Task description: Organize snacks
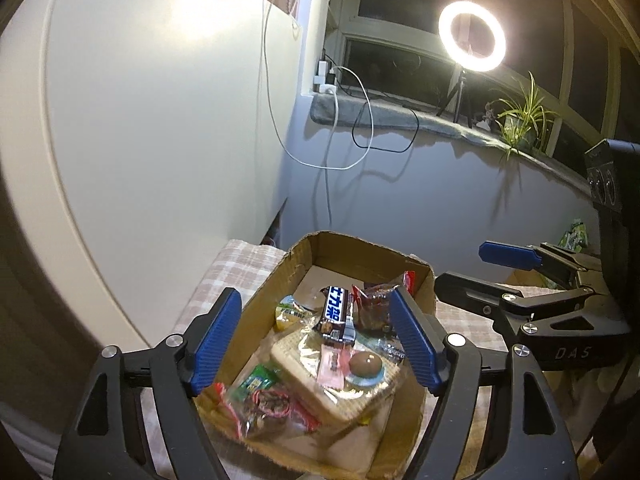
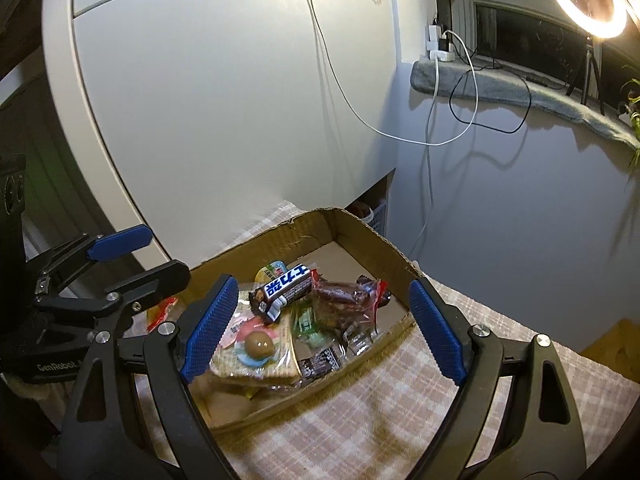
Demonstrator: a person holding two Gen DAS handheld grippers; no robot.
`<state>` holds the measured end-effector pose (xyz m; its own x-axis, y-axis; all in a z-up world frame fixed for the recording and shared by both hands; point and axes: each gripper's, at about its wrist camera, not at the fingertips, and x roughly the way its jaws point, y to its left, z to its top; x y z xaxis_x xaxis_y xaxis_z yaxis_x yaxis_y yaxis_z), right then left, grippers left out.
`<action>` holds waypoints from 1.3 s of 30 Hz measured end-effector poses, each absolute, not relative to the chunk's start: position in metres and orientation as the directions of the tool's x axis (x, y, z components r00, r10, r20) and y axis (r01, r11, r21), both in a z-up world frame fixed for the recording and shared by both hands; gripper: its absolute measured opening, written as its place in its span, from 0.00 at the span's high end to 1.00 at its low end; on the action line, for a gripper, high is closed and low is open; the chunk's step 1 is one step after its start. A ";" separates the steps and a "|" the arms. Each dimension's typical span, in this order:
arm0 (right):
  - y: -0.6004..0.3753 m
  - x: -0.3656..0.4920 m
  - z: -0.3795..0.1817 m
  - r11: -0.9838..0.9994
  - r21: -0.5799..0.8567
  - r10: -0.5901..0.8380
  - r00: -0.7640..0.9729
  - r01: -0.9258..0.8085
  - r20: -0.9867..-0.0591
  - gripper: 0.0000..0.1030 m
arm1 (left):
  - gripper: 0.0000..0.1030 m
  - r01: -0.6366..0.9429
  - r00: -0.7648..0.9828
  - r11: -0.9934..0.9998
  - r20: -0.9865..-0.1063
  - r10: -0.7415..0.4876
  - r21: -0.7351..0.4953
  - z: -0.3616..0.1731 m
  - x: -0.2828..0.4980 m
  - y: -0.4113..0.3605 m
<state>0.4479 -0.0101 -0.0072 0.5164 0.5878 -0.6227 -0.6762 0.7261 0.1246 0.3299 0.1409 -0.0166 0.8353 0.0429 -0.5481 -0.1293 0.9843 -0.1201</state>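
An open cardboard box point(image 1: 420, 276) point(image 2: 360, 232) on a checked tablecloth holds several wrapped snacks: a blue-and-white chocolate bar point(image 1: 336, 312) point(image 2: 284, 290), a clear pack of crackers point(image 1: 304, 376) point(image 2: 280, 364) with a brown egg-shaped sweet point(image 1: 365, 363) point(image 2: 259, 345) on it, a dark red packet point(image 1: 374, 308) point(image 2: 344, 300), and a red-green packet point(image 1: 260, 404). My left gripper point(image 1: 316, 344) is open and empty just above the box. My right gripper point(image 2: 320, 332) is open and empty over the box's near side. Each gripper also shows in the other's view: the right one point(image 1: 472, 268), the left one point(image 2: 148, 252).
The checked tablecloth point(image 2: 360, 412) covers the table around the box. A white cabinet point(image 1: 160, 120) stands close behind on the left. A window sill with hanging cables point(image 1: 360, 120), a ring light point(image 1: 472, 36) and a plant point(image 1: 520, 116) lies behind.
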 end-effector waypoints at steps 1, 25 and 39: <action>-0.012 0.443 -0.006 0.730 0.115 0.583 0.526 -0.674 -0.620 0.13 | 0.26 -0.136 0.838 0.984 -0.543 0.054 -0.111 -0.015 0.325 0.139; -0.059 0.372 -0.003 0.784 0.057 0.532 0.621 -0.618 -0.576 0.00 | 0.22 -0.219 0.843 0.972 -0.519 0.144 -0.086 -0.013 0.262 0.112; -0.060 0.362 -0.001 0.788 0.025 0.514 0.635 -0.615 -0.576 0.00 | 0.22 -0.226 0.846 0.971 -0.510 0.154 -0.082 -0.008 0.253 0.111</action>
